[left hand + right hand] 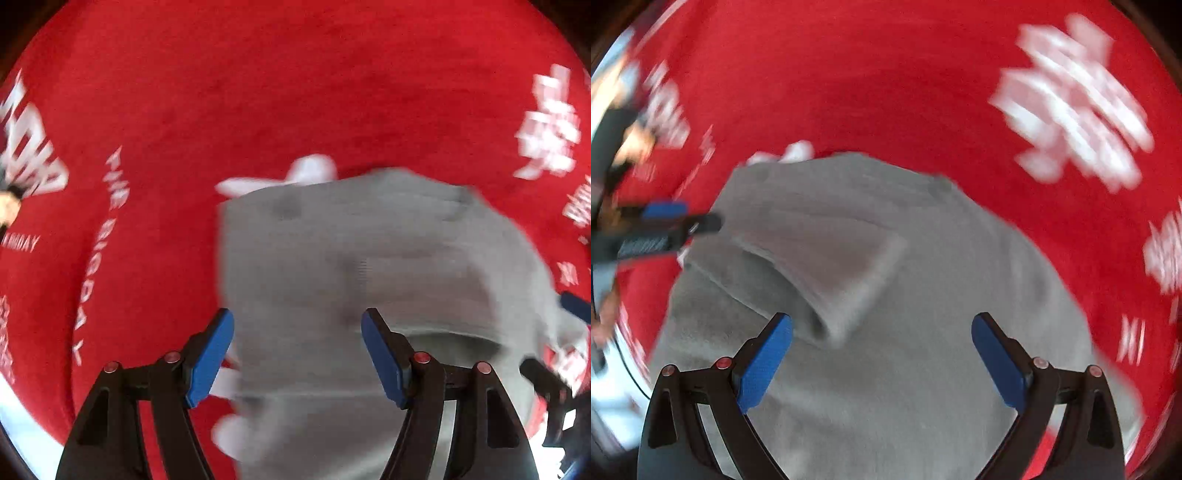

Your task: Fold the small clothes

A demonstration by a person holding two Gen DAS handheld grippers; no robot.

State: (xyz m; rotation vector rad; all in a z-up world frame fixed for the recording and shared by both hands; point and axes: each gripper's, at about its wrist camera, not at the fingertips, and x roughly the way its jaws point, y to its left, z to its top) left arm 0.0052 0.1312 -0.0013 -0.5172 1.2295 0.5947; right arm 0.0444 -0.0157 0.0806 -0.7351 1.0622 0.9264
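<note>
A small grey garment (332, 266) lies on a red cloth with white lettering (221, 92). My left gripper (297, 325) is open above the garment's near left part, holding nothing. In the right wrist view the garment (923, 295) shows a sleeve (831, 266) folded across its body. My right gripper (882, 328) is open above the garment, empty. The left gripper (665, 221) shows at the left edge of the right wrist view, next to the garment's left side. Both views are blurred.
The red cloth (886, 74) covers the whole surface, with white print at the right (1071, 110) and left (33, 147). A white patch (310, 173) lies just beyond the garment's far edge. A pale floor strip (22, 424) shows bottom left.
</note>
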